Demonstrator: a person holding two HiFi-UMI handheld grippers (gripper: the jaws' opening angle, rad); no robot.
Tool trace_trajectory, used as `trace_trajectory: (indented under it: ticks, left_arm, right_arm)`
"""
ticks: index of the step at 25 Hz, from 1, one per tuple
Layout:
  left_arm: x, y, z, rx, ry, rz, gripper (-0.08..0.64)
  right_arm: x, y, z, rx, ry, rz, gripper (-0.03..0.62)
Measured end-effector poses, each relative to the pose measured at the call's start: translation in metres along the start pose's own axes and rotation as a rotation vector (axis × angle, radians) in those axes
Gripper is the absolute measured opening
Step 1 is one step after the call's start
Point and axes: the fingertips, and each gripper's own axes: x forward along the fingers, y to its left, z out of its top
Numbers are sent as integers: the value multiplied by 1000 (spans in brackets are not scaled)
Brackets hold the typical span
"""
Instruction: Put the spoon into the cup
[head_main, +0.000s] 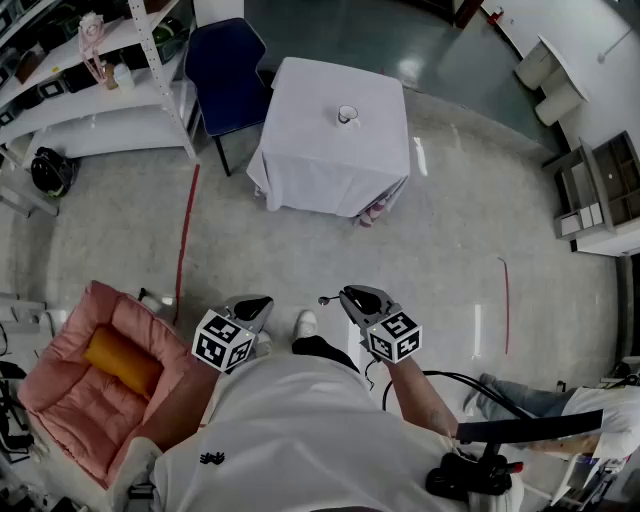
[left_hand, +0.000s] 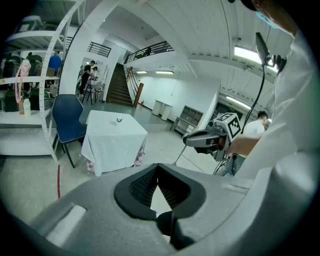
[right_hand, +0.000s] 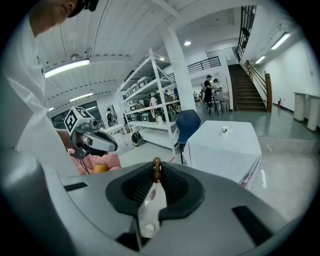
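A white cup (head_main: 347, 114) stands on a table draped in a white cloth (head_main: 330, 165), far across the floor from me. The cup (right_hand: 226, 131) and its table (right_hand: 225, 150) also show in the right gripper view, and the cup (left_hand: 119, 120) is tiny in the left gripper view. My right gripper (head_main: 347, 297) (right_hand: 156, 176) is shut on a small thin spoon (right_hand: 156, 167), whose brown end sticks out past the jaw tips; in the head view the spoon (head_main: 324, 299) points left. My left gripper (head_main: 256, 307) (left_hand: 158, 172) is held beside it, jaw tips together with nothing between them.
A blue chair (head_main: 225, 60) stands left of the table, with white shelving (head_main: 100, 85) further left. A pink armchair (head_main: 80, 385) with an orange cushion (head_main: 120, 360) is close on my left. A red line (head_main: 185, 240) runs along the floor. Another person (head_main: 560, 405) is at the lower right.
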Motion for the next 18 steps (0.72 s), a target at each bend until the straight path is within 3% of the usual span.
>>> trace_trajectory:
  ticks: [7, 13, 18]
  left_arm:
    - [57, -6, 51, 30, 3, 11, 11]
    - [109, -12, 98, 55, -23, -1, 11]
    - [134, 10, 110, 64, 18, -11, 11]
  right_arm:
    - [-17, -75, 20, -28, -16, 6, 54]
    - [-18, -134, 20, 52, -38, 5, 54]
    - [4, -172, 35, 83, -55, -1, 54]
